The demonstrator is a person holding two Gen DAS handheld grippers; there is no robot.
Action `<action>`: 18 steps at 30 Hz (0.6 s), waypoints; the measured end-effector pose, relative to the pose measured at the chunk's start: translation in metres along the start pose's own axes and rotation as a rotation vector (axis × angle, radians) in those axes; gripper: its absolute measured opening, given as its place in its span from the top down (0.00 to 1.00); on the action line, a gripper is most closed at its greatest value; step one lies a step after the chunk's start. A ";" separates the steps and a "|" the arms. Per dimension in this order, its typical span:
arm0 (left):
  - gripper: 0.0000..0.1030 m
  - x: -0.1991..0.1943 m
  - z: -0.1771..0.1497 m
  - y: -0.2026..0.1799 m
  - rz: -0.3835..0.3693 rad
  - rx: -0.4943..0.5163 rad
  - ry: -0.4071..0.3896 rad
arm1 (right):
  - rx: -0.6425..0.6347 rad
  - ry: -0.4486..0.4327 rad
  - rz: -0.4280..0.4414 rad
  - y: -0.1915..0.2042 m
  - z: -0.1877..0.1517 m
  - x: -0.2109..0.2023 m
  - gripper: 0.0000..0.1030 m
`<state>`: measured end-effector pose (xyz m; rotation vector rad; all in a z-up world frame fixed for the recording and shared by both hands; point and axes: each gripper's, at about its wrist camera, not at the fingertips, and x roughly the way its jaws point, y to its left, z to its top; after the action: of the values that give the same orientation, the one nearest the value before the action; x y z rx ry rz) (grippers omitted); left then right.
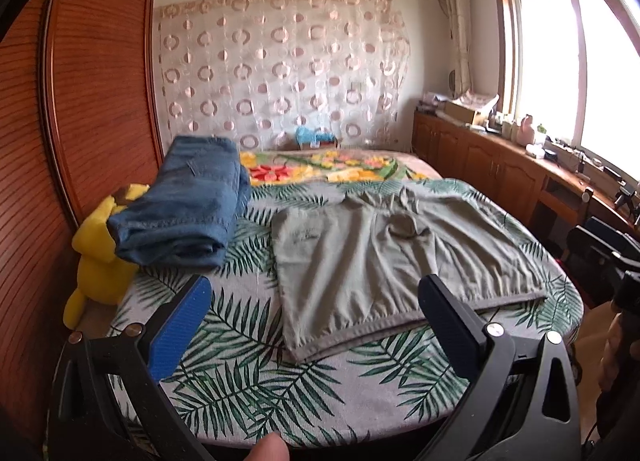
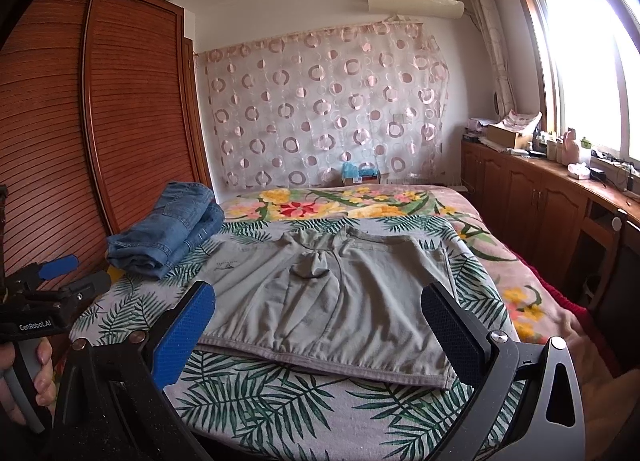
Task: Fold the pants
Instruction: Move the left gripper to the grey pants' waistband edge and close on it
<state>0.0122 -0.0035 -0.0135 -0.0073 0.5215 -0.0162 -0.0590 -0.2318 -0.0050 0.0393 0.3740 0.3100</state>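
Grey pants (image 1: 384, 257) lie spread flat on the palm-leaf sheet (image 1: 256, 381) of the bed, waistband toward the near edge, legs reaching away toward the flowered blanket (image 2: 352, 203). The left tongs (image 1: 316, 301) hang above the near edge with their blue pads set wide, gripping nothing. The right tongs (image 2: 318, 313) hover likewise, spread wide and empty, just short of the waistband. Folded blue jeans (image 1: 184, 213) sit at the far left beside a yellow plush toy (image 1: 96, 273), against the wooden wardrobe (image 2: 100, 109).
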 end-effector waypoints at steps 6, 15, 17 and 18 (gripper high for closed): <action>0.00 0.018 -0.010 0.006 -0.007 0.003 0.049 | -0.006 0.041 -0.011 -0.007 -0.004 0.011 0.00; 0.00 0.048 -0.022 0.020 -0.058 -0.004 0.119 | -0.041 0.122 -0.053 -0.022 -0.010 0.035 0.00; 0.01 0.055 -0.025 0.022 -0.059 0.004 0.137 | -0.041 0.140 -0.059 -0.025 -0.009 0.036 0.00; 0.01 0.058 -0.026 0.023 -0.056 0.007 0.148 | -0.041 0.147 -0.064 -0.026 -0.009 0.037 0.00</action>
<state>0.0499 0.0182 -0.0657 -0.0139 0.6688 -0.0742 -0.0216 -0.2450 -0.0288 -0.0362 0.5135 0.2575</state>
